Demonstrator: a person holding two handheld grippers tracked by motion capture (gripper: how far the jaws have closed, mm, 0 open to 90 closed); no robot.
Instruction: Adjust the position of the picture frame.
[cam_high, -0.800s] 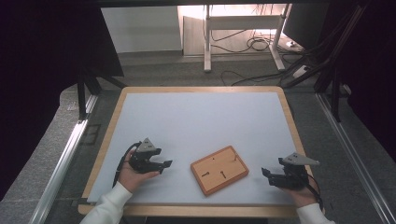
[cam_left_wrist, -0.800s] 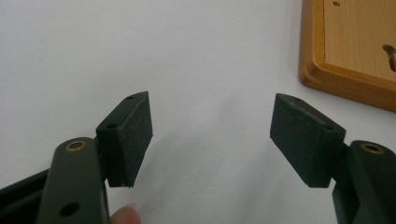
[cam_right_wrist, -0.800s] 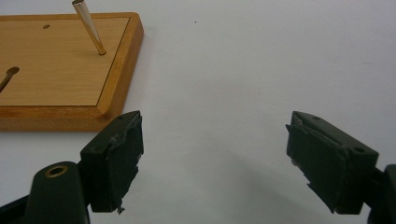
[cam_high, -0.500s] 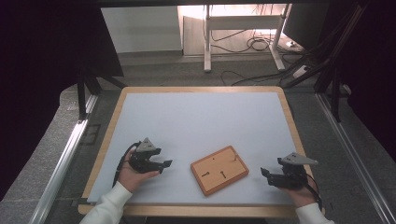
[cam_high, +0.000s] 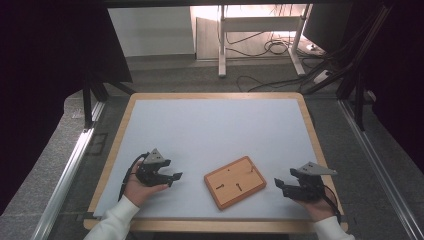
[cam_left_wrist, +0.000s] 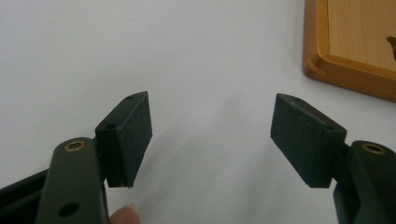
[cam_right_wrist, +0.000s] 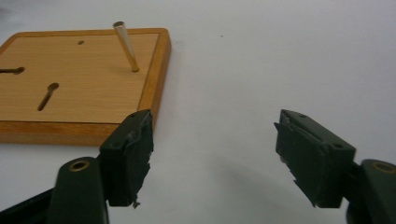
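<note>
**High view: both grippers low on the table, wooden board between them**

High view gives me the white table (cam_high: 210, 130) with its wooden rim. Near my edge lies the wooden board (cam_high: 234, 182), flat, turned a little askew, roughly midway between my two hands.

My left gripper (cam_high: 176, 176) sits to the board's left, apart from it, pointing toward it. My right gripper (cam_high: 278, 183) sits just beside the board's right edge, pointing at it.

Left gripper view: jaws spread wide, nothing between them, bare table beneath; a corner of the board at top right.

Right gripper view: jaws wide apart and empty. Board surface shows slots, a small hole, and a thin metal pin (cam_right_wrist: 125, 45) standing tilted.
</note>
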